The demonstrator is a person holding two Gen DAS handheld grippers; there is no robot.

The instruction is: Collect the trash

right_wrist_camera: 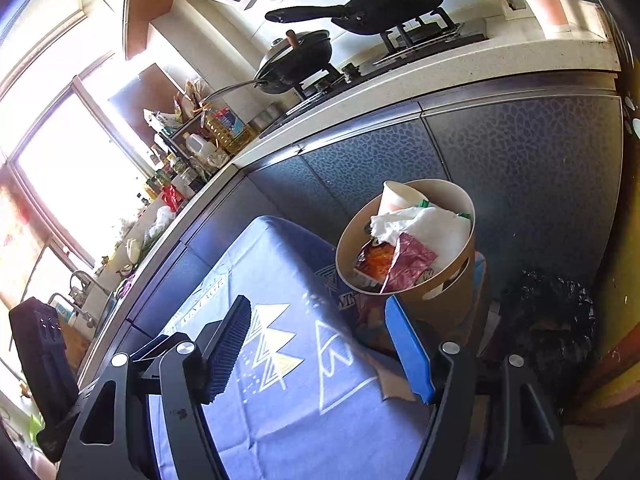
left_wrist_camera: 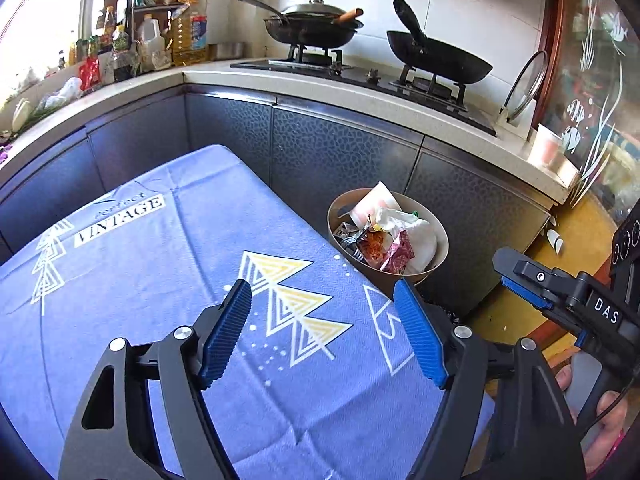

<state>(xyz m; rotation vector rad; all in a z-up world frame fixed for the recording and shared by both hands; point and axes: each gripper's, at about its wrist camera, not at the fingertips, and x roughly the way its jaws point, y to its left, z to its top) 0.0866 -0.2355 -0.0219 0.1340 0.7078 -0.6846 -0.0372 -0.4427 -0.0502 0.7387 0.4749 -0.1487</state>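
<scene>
A tan round trash bin stands beside the table's right edge, filled with a paper cup, white tissue and red snack wrappers. It also shows in the right wrist view. My left gripper is open and empty above the blue tablecloth, left of and nearer than the bin. My right gripper is open and empty above the cloth's right edge, just below the bin. The right gripper also shows at the right of the left wrist view.
A counter runs behind the table with a gas stove, two black woks and several bottles. Grey cabinet doors are below it. A paper cup sits on the counter end. A black bag lies on the floor.
</scene>
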